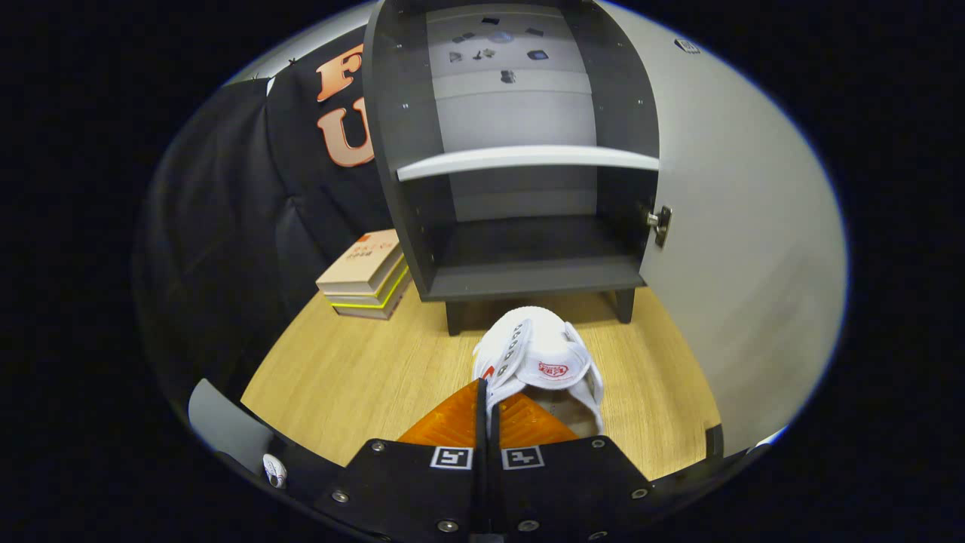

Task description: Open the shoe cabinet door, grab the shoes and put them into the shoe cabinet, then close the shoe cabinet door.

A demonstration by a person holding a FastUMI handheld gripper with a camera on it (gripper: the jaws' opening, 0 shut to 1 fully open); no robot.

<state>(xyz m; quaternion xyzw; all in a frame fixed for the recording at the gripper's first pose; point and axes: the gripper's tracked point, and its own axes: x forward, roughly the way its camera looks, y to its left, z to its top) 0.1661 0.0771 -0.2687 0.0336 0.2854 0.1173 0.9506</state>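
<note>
A dark grey shoe cabinet (520, 279) stands on the wooden table beyond the fingers, its pale door (739, 249) swung wide open to the right. Inside are a pale shelf (528, 160) and a bare lower floor (528, 245). A white shoe (539, 354) with a red logo on its tongue hangs just ahead of the fingers, toe pointing at the cabinet's base. My gripper (487, 396) is shut on the shoe's left collar edge, both fingers pressed together over the thin rim. The shoe sits a little below the cabinet's lower floor and in front of it.
A stack of flat boxes (366, 275) lies on the table (354, 369) left of the cabinet, against the black cloth wall. The cabinet's hinge (660, 223) juts at the door's inner edge. Wooden tabletop stretches to either side of the shoe.
</note>
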